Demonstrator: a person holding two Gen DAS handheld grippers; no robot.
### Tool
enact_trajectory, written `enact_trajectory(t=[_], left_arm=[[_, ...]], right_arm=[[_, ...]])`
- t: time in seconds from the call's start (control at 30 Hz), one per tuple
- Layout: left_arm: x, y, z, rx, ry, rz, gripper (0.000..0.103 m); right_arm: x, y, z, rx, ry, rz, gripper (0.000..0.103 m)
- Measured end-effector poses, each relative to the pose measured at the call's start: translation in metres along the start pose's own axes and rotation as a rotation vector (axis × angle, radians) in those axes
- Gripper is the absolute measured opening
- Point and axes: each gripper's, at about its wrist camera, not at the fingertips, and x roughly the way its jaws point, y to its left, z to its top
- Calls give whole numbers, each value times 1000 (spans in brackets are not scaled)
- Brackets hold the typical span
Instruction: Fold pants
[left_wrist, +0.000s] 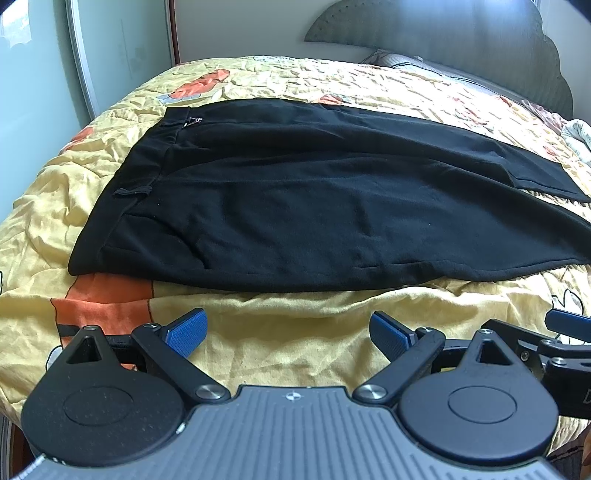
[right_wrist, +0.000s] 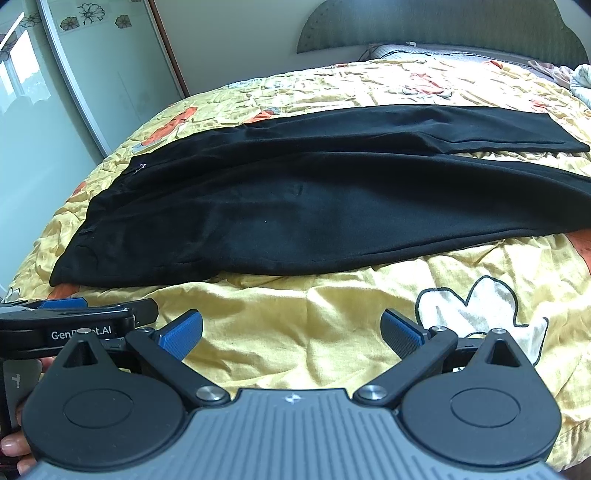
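Black pants (left_wrist: 303, 192) lie flat across the bed, waistband at the left and legs running to the right; the right wrist view shows the pants (right_wrist: 314, 199) with the two legs splitting toward the right. My left gripper (left_wrist: 290, 334) is open over bare bedspread, just short of the pants' near edge, nothing between its blue pads. My right gripper (right_wrist: 291, 332) is also open and empty, hovering over the bedspread in front of the near leg. The right gripper's tip (left_wrist: 565, 325) shows at the far right of the left wrist view.
A yellow bedspread (left_wrist: 295, 325) with orange and white cartoon prints covers the bed. A headboard (left_wrist: 461, 33) and pillow (left_wrist: 406, 62) stand at the far end. A mirrored wardrobe door (right_wrist: 92, 74) runs along the left. Crumpled cloth (right_wrist: 580, 79) lies at far right.
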Motion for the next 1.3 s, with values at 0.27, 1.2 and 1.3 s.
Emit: enact_trajectory(t=[0.27,1.2,1.3], left_arm=[[1,0,0,1,2,-1,96],[4,2,-2,-5,6,4,96],[4,3,-2,-4,6,2,96]], right_arm=[[1,0,0,-8,1,5,103],[2,1,1,-14,5,13,103],[2,1,1,-14,5,14,103]])
